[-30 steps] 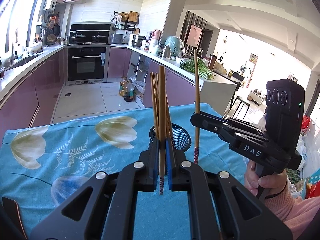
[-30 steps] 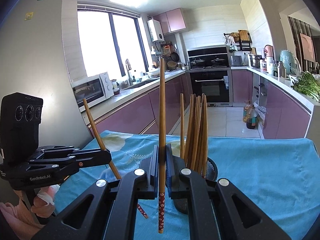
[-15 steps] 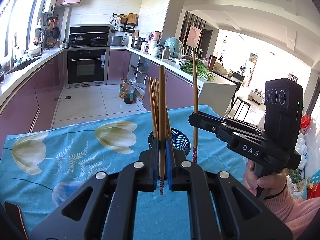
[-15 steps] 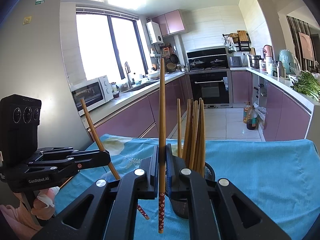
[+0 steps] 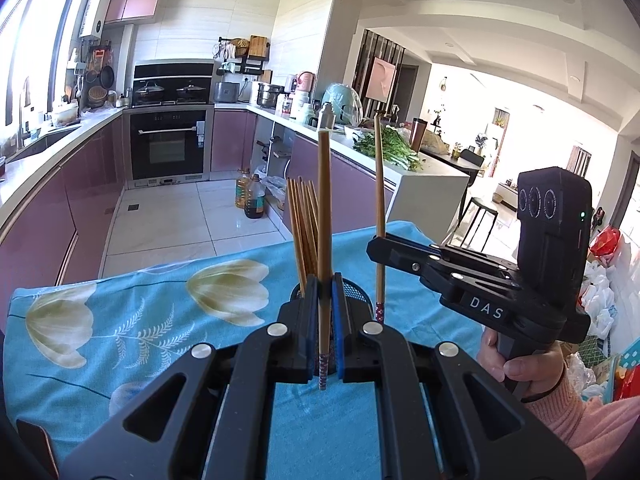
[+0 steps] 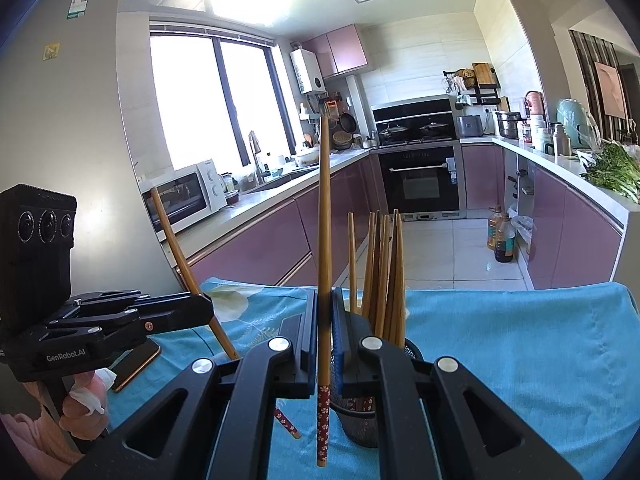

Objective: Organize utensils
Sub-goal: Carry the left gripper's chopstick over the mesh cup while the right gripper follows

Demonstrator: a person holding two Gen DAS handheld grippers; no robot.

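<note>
because the holder takes sticks upright, your left gripper and right gripper each clench one chopstick vertically, just beside it.

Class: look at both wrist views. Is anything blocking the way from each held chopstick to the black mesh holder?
Nothing visible. The holder is crowded with wooden chopsticks, but beside them its mouth shows room for both held chopsticks.

Each view looks forward and slightly down along its own gripper, close above the blue cloth. The left one faces the oven and dining area; the right faces the window. Both share the holder.
</note>
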